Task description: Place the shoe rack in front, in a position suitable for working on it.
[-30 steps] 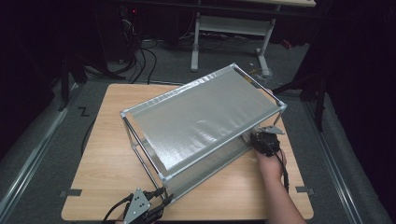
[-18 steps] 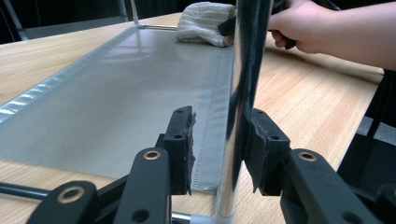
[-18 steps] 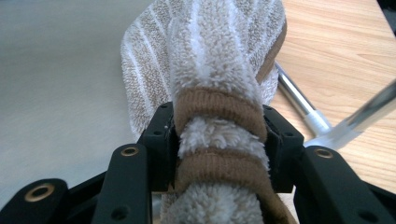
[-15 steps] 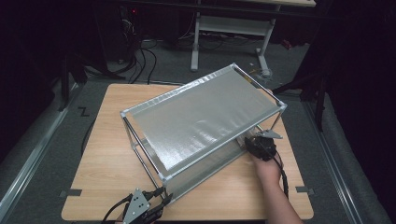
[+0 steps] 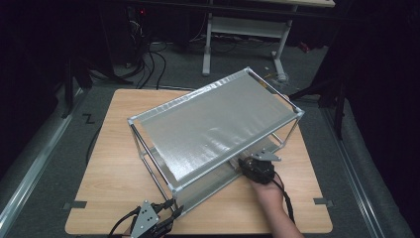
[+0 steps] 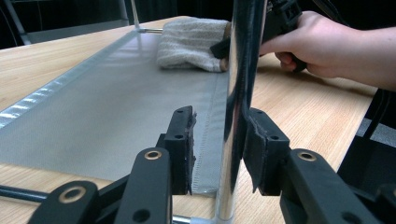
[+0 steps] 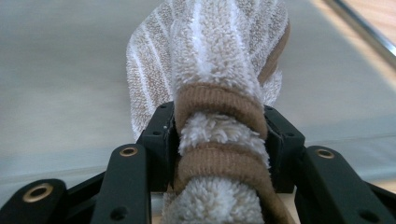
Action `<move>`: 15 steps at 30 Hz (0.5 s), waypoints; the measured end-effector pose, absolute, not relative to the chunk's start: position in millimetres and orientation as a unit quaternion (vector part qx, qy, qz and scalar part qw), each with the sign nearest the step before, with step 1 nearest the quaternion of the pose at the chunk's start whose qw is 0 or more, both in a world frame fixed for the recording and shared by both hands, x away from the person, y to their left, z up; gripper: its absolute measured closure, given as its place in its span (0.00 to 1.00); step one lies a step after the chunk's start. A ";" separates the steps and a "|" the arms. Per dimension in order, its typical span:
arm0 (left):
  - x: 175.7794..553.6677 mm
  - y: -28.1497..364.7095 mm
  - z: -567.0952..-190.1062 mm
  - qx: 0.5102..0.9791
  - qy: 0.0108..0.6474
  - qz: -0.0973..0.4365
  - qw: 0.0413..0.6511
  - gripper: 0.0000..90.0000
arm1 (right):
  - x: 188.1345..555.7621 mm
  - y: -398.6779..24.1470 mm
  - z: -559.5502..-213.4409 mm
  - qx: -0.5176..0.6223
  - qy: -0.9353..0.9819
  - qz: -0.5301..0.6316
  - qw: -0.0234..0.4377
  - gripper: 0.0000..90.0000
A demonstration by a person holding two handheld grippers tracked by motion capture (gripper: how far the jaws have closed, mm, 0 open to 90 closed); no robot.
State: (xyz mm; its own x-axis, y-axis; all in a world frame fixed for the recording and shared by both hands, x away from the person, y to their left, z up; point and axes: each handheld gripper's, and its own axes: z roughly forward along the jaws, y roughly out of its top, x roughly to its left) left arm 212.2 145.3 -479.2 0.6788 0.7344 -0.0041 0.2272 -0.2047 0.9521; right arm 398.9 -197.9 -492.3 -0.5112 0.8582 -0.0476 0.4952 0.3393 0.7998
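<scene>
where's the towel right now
The towel is clamped in the right hand-held gripper, lying on the rack's lower grey shelf near its far end in the left gripper view.

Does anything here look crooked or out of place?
The two-shelf rack sits skewed across the table, not squared to its edges. Otherwise nothing stands out: the right tongs grip a rolled towel on the lower shelf.

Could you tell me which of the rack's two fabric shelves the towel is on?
The lower shelf: the striped towel, clamped by the right gripper, lies there beneath the upper shelf.
</scene>
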 end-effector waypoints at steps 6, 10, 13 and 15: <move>211.8 144.9 -478.8 0.739 0.325 0.235 0.541 0.72 | 375.8 -170.8 -492.9 0.410 0.795 0.390 0.220 0.59; 211.6 144.8 -478.3 0.739 0.325 0.237 0.541 0.73 | 357.9 -150.3 -493.1 0.387 0.807 0.397 0.204 0.59; 211.4 144.9 -477.9 0.740 0.322 0.238 0.540 0.74 | 345.3 -136.3 -493.1 0.373 0.813 0.404 0.189 0.59; 211.4 145.1 -477.7 0.740 0.322 0.238 0.541 0.74 | 337.1 -126.6 -493.3 0.359 0.819 0.408 0.185 0.59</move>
